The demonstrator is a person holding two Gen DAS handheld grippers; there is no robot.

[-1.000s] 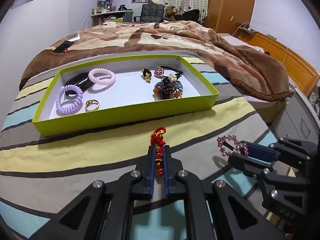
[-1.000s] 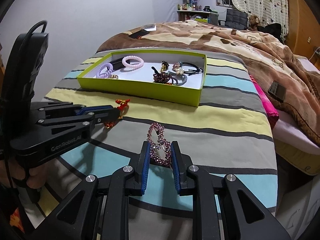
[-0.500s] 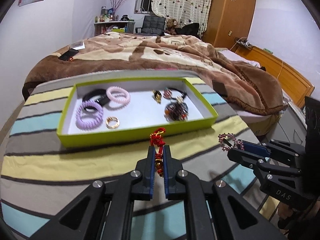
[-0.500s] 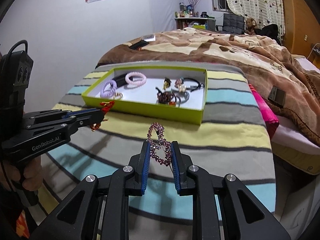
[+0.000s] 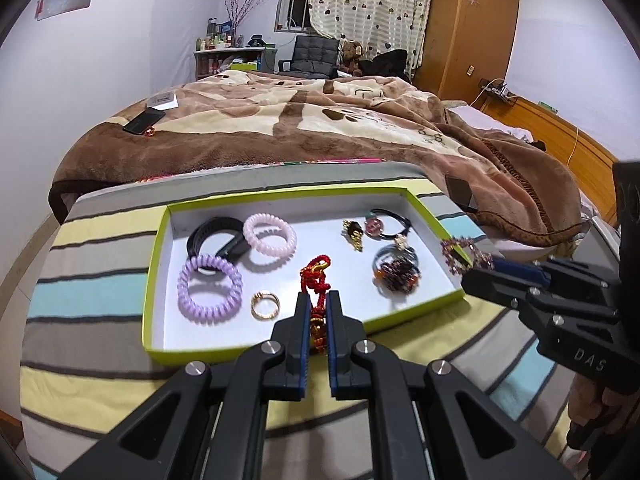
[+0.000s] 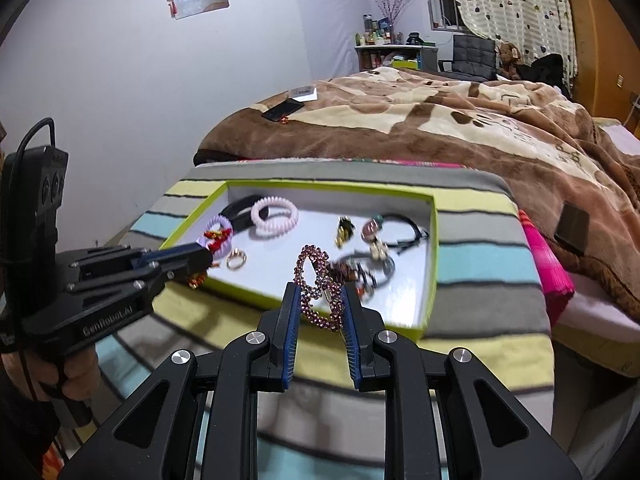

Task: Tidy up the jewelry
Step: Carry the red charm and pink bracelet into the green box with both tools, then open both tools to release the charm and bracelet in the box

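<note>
A lime green tray with a white floor lies on the striped cloth. In it are a purple coil band, a pink coil band, a black band, a gold ring, a dark bead cluster and small charms. My left gripper is shut on a red knotted cord charm, held over the tray's front edge. My right gripper is shut on a pink beaded bracelet, held over the tray's near right corner.
The striped cloth covers the surface under the tray. Behind it lies a bed with a brown blanket and a black phone. A pink folded item and a dark wallet lie right of the tray.
Both grippers have lifted and moved forward, from above the striped cloth to over the tray's front edge, each still holding its piece.
</note>
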